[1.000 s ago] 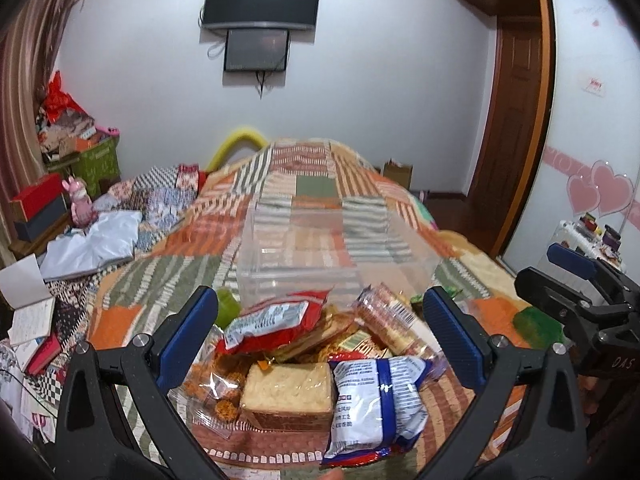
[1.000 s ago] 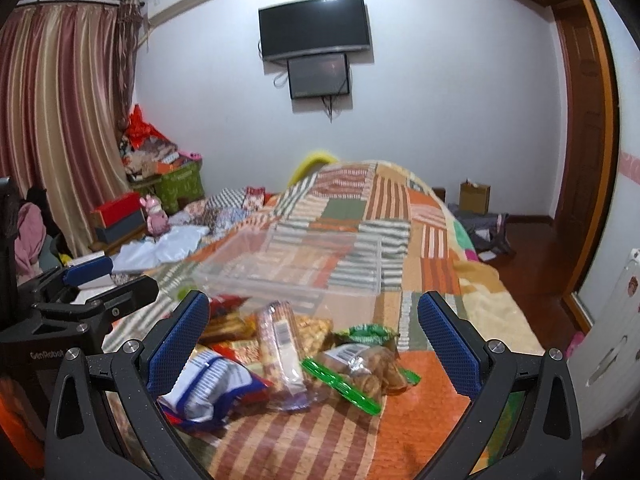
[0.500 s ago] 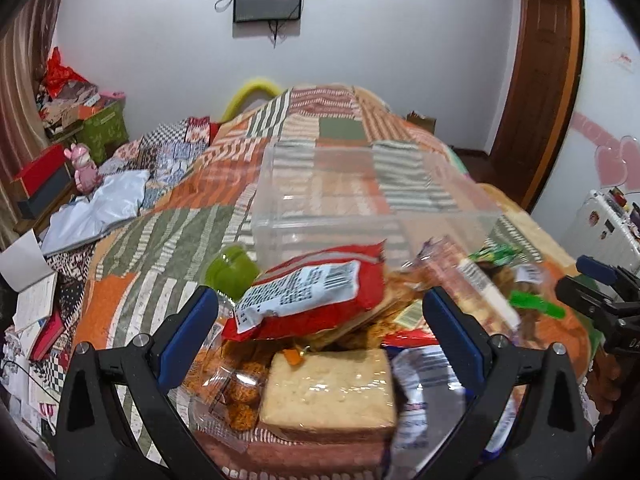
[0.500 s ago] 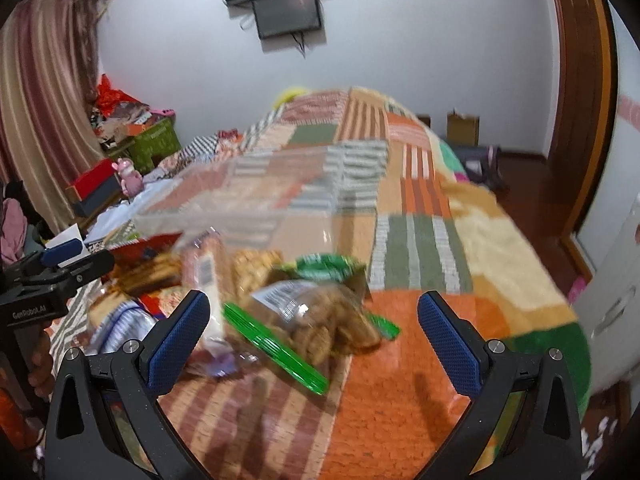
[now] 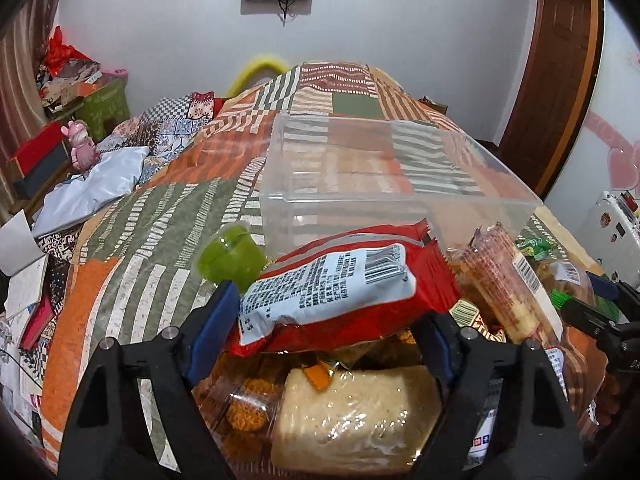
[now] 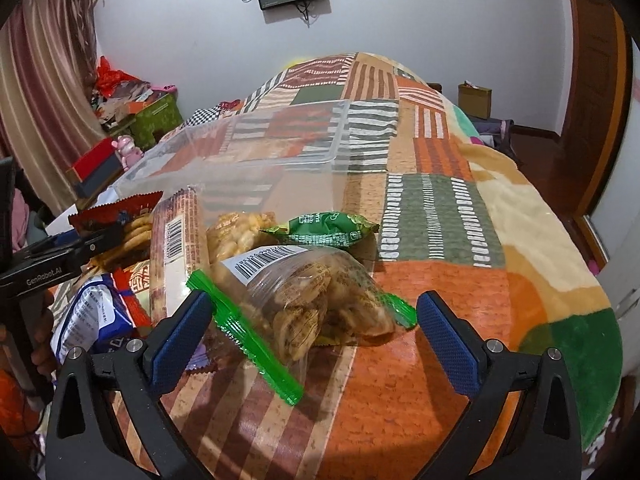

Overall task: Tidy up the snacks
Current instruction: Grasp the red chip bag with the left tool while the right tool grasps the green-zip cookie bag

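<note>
We have dropped closer; our left gripper point(image 5: 324, 332) is closing around the red packet point(image 5: 340, 292), its far pad hidden, while our right gripper point(image 6: 316, 332) gapes wide.

Snack packets point(image 5: 332, 292) heaped on quilt, empty clear bin point(image 5: 392, 176) just behind

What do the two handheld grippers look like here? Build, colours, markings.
Both match: the left gripper and right gripper have matte black plastic frames with silver screw heads and blue textured pads on the fingers. Seen from the right wrist camera, the left unit's side carries white "GenRobot.AI" lettering. No cables or sleeves are visible.
</note>
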`<state>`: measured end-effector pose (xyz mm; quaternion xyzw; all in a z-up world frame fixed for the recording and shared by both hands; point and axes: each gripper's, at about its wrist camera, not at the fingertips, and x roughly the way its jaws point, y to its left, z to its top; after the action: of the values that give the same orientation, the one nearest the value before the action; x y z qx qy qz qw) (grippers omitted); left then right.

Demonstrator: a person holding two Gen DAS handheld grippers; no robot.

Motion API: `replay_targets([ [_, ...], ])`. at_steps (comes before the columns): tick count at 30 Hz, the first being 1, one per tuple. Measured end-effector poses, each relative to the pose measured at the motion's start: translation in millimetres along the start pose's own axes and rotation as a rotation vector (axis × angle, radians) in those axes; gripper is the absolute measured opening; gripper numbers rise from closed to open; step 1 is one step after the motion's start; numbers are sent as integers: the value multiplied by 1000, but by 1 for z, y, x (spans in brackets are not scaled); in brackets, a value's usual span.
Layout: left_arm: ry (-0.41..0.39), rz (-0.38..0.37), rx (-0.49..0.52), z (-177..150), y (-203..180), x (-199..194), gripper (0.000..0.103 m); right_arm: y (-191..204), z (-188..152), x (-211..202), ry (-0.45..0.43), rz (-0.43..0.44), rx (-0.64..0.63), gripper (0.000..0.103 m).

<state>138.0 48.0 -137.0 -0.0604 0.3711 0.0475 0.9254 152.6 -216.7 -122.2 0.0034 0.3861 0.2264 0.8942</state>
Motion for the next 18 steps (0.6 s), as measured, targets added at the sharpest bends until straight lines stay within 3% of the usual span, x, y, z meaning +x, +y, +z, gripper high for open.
replay_targets([
  [5,-19,-12,-1,3,2,-1,60,0,2,5,14,9,-10,86],
  [16,-56,-29,-22,4,9,-19,45,6,3,-2,-17,1,-48,56],
  [18,-67,-35,-26,3,8,-26,41,6,5,-5,-23,-4,-55,55],
])
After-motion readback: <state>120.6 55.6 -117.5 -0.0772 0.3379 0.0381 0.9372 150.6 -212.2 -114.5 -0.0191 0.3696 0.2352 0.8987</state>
